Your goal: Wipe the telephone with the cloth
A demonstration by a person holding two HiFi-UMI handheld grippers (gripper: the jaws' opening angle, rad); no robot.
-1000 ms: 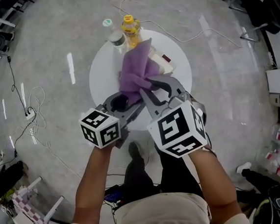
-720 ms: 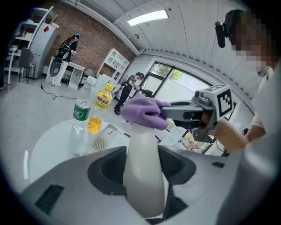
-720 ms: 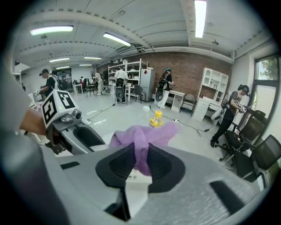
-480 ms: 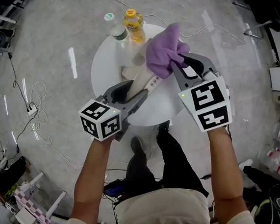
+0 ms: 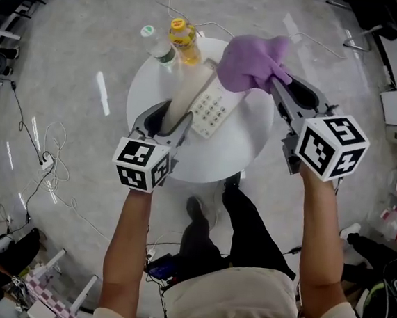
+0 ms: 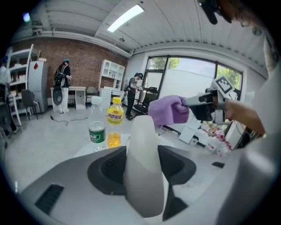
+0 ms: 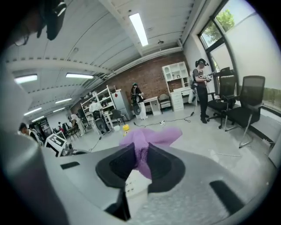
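- Two shifts within the last second: the right gripper [image 5: 281, 82], jaws nearly closed and pinching the purple cloth [image 5: 253, 61], had swung it up-right, baring the handset [image 5: 188, 94].
- The left gripper [image 5: 167, 120], jaws wide, clasped that handset beside the telephone base [image 5: 213, 113] on the table [image 5: 241, 155].
- That stroke looked finished; the keypad probably remained.
- Print on the water bottle [image 5: 154, 42] and yellow bottle [image 5: 184, 40] was unreadable.

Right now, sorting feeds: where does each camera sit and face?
Head view: on the head, steeply down at the table; forearms, left gripper and right gripper show.
Left gripper view: on left gripper, along jaws holding the handset.
Right gripper view: on right gripper, along jaws holding the cloth.
Shared: the cloth, in all three.
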